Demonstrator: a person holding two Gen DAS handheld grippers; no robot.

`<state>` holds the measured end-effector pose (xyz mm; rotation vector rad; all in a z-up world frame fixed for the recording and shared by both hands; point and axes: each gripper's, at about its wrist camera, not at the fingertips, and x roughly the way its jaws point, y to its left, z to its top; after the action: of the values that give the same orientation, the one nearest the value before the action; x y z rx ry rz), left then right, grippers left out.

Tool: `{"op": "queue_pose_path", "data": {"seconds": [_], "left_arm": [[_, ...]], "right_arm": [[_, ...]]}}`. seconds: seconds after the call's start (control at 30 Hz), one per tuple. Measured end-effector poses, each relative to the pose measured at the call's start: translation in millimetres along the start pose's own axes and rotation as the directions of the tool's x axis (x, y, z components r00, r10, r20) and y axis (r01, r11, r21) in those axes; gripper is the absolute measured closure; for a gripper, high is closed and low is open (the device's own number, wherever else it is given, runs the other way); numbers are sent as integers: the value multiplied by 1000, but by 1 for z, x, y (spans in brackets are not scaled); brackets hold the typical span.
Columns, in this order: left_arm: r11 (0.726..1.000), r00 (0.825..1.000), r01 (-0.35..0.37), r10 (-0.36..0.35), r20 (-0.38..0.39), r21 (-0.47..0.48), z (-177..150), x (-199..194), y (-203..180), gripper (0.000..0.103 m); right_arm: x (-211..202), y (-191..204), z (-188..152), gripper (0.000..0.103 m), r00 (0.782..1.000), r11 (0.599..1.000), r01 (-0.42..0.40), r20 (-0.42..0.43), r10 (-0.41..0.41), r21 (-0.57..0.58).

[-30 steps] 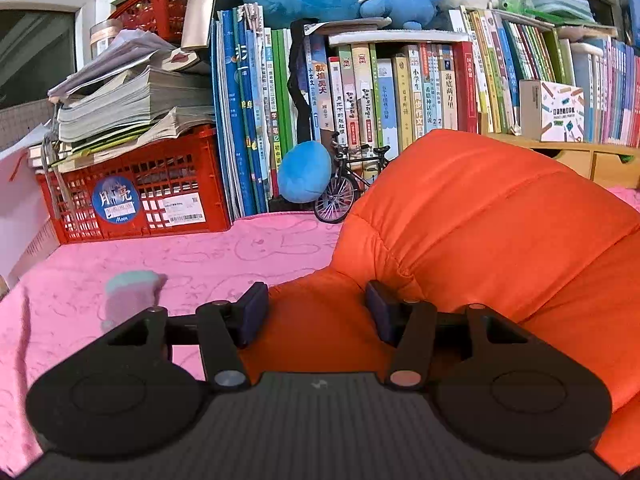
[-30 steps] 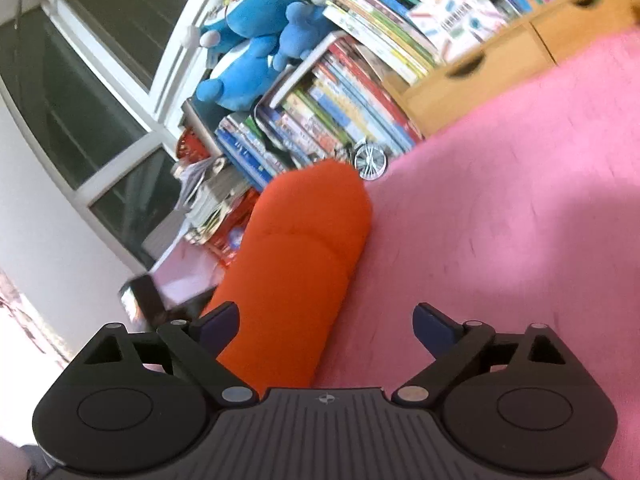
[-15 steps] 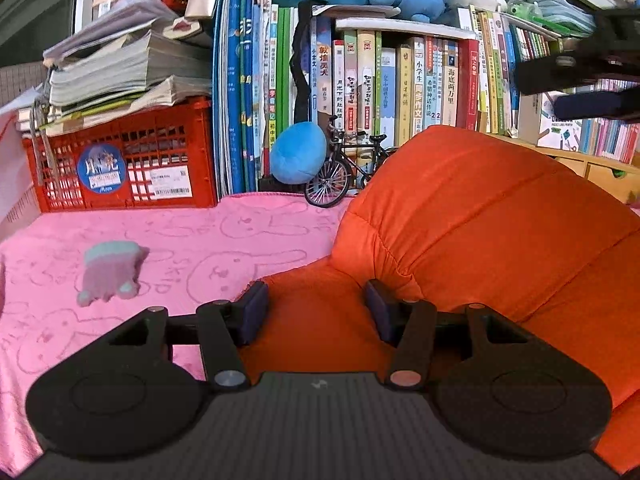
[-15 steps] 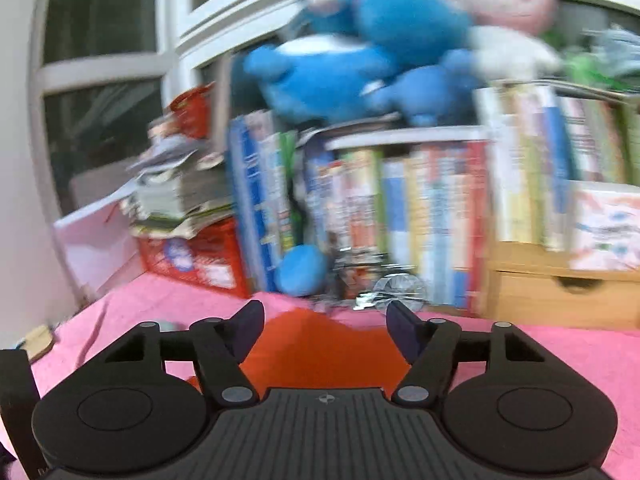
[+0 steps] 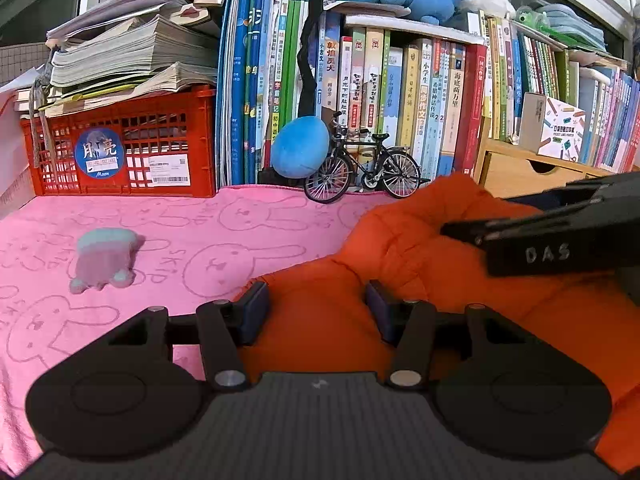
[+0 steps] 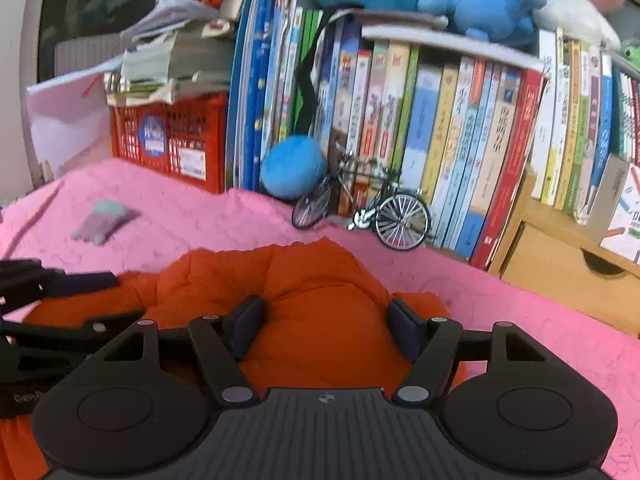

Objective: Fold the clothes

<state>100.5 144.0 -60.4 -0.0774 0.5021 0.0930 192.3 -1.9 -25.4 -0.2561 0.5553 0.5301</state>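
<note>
Padding makes the orange jacket (image 5: 400, 248) soft, springy, probably slippery; pinch a seam or hem. Left gripper (image 5: 316, 310) and right gripper (image 6: 324, 326) both straddle its folds, jaws spread.

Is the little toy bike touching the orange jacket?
Apart. The left wrist view shows a strip of pink blanket between the toy bike and the orange jacket.

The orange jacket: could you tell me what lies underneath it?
The orange jacket rests on the pink rabbit-print cloth, which shows around it. Whatever lies directly beneath the jacket is covered.
</note>
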Motion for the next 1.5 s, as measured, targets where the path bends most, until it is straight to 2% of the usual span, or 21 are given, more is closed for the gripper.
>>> {"op": "queue_pose_path", "data": {"seconds": [0.2, 0.37, 0.53, 0.7, 0.83, 0.93, 0.97, 1.13, 1.27, 1.5], "left_arm": [[1000, 1000, -11, 11, -14, 10, 1, 4, -2, 50], [998, 999, -42, 42, -8, 49, 1, 4, -9, 49], [990, 996, -84, 84, 12, 113, 1, -1, -19, 49], [978, 993, -114, 113, 19, 174, 6, -8, -25, 47], [984, 994, -105, 103, 22, 142, 9, -29, -19, 45], [988, 995, -97, 95, 24, 116, 12, -45, -14, 39], [990, 995, -95, 92, 25, 107, 12, -51, -13, 38], [994, 996, -83, 82, 22, 70, 15, -79, -7, 28], [993, 996, -84, 87, -32, 82, 9, -105, -11, 18], [982, 987, -128, 140, -77, 138, -6, -133, -27, 13]], "right_arm": [[6, -5, -11, 34, 1000, 999, -8, 16, 8, 33], [-5, -10, -17, 32, 997, 998, -15, 74, 10, 65], [-44, -28, -30, 27, 994, 987, -72, 94, 59, 144], [-98, -34, -56, 24, 989, 985, -141, 63, 135, 102], [-140, -37, -89, 22, 979, 977, -204, 30, 203, 59], [-168, -40, -113, 21, 970, 969, -242, 15, 241, 58], [-176, -41, -120, 18, 968, 966, -252, 13, 251, 62], [-203, -42, -143, 14, 969, 966, -247, 4, 247, 71], [-212, -43, -147, 12, 970, 965, -244, 25, 243, 95], [-209, -44, -151, 11, 968, 961, -249, 27, 248, 118]]}}
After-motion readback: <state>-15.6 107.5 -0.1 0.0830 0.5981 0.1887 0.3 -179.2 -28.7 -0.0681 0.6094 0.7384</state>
